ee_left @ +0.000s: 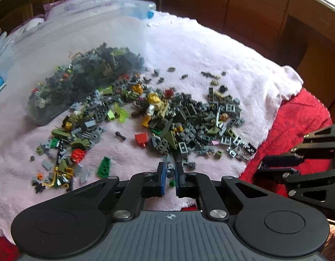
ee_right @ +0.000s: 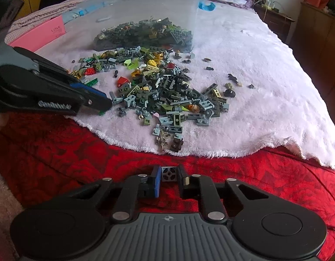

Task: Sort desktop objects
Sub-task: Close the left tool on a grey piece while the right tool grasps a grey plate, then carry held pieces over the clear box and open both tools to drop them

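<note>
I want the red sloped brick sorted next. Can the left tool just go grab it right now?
Probably not yet. The left tool is already shut on a small grey-blue piece, so it is full. The red sloped brick lies clear on the white fluffy blanket, just ahead, nothing covering it.

The left gripper (ee_left: 170, 170) is pointing steeply down over the near edge of the bed, its blue-padded jaws pinching a small grey-blue piece (ee_left: 170, 167). The right gripper (ee_right: 168, 174), just beside it toward the bed's near corner, is likewise angling down, clamping a small dark square brick (ee_right: 168, 173).
</note>
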